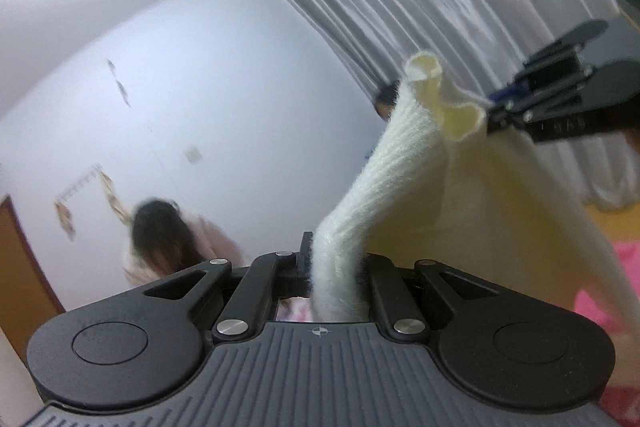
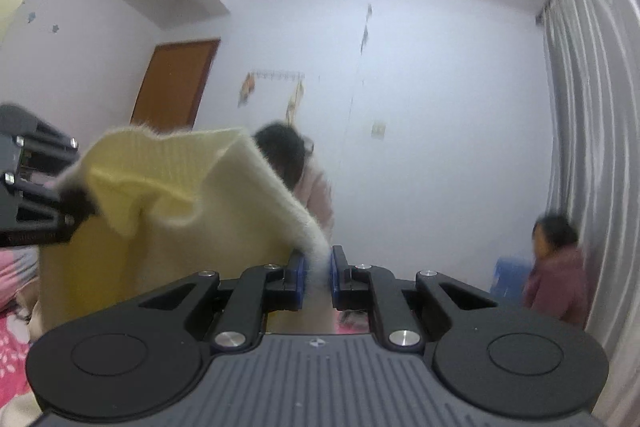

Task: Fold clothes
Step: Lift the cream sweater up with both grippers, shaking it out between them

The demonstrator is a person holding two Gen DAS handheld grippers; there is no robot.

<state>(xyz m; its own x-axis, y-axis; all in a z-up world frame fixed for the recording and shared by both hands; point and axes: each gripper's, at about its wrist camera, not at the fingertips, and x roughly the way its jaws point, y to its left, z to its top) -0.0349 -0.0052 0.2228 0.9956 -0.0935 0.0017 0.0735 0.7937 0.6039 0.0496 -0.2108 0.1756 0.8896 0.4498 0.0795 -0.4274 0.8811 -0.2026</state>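
A pale yellow knitted sweater (image 1: 472, 195) hangs in the air, stretched between both grippers. In the left wrist view my left gripper (image 1: 334, 263) is shut on one fuzzy ribbed edge, which runs up and right to the right gripper (image 1: 494, 113), shut on the far edge. In the right wrist view my right gripper (image 2: 318, 267) pinches the sweater (image 2: 168, 187) between its blue pads (image 2: 298, 277). The cloth spans left to the left gripper (image 2: 80, 203), which clamps the other corner. The sweater's lower part drops out of sight behind the gripper bodies.
A pink patterned bedcover (image 2: 12, 339) lies below at the left. Grey curtains (image 2: 592, 115) hang on the right and a brown door (image 2: 176, 83) stands in the white wall. One person (image 2: 304, 171) bends over behind the sweater, another person (image 2: 556, 267) sits by a blue box (image 2: 510, 277).
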